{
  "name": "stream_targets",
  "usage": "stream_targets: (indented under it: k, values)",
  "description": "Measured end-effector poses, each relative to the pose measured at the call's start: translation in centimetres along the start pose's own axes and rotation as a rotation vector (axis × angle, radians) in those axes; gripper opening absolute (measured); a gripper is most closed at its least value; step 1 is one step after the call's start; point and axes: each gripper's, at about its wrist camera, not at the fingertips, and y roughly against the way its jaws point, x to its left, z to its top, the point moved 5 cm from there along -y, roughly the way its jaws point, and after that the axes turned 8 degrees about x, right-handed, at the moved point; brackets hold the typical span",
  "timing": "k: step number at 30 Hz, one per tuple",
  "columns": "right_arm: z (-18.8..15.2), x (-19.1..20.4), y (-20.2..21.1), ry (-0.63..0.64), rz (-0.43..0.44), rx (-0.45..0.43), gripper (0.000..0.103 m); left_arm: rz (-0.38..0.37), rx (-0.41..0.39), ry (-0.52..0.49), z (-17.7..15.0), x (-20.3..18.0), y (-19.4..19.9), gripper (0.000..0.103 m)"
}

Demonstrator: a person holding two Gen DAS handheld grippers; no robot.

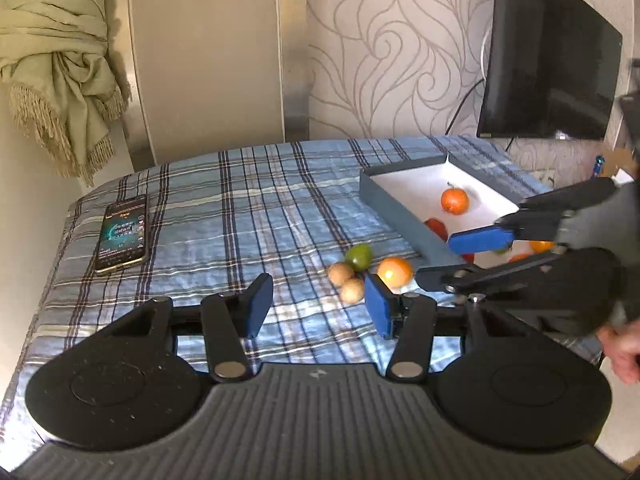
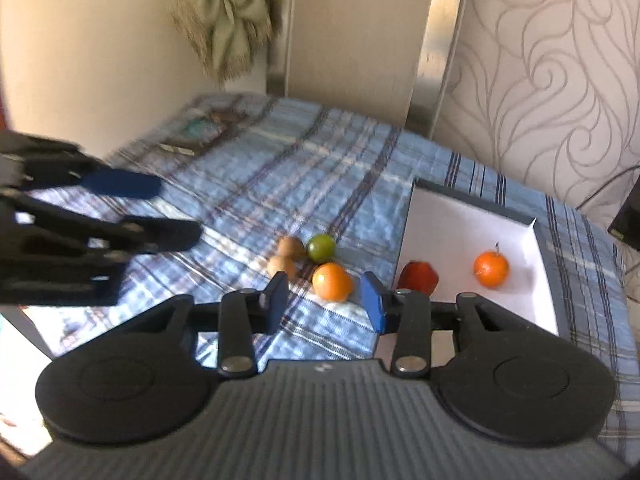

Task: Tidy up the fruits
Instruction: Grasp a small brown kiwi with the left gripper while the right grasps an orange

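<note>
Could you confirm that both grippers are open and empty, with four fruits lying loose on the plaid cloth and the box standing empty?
Not quite: the box is not empty. The right wrist view shows an orange and a red fruit inside it. The rest holds: both grippers are open and empty, with four fruits on the cloth.

two brown fruits [image 2: 291, 247] [image 2: 281, 266], one green fruit [image 2: 321, 247], two clear oranges [image 2: 332, 281] [image 2: 491, 268], one red fruit [image 2: 418, 277], one box [image 2: 472, 196], one phone [image 1: 122, 233]

Black ribbed gripper body, blue-padded fingers [image 1: 376, 307], silver rivets.
</note>
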Motion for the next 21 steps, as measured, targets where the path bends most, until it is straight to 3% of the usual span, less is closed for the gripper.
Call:
stream_targets:
  k: [13, 16, 21]
  values:
    - [0.6, 0.8, -7.3, 0.034, -0.111, 0.150, 0.042, -0.064, 0.015, -0.057, -0.2, 2.4, -1.1, 0.057]
    - [0.6, 0.8, -7.6, 0.015, -0.096, 0.162, 0.037, -0.084, 0.024, -0.076, -0.2, 2.3, -1.9, 0.057]
    - [0.5, 0.9, -6.9, -0.011, -0.087, 0.168, 0.036, -0.120, 0.051, -0.082, -0.2, 2.1, -3.7, 0.056]
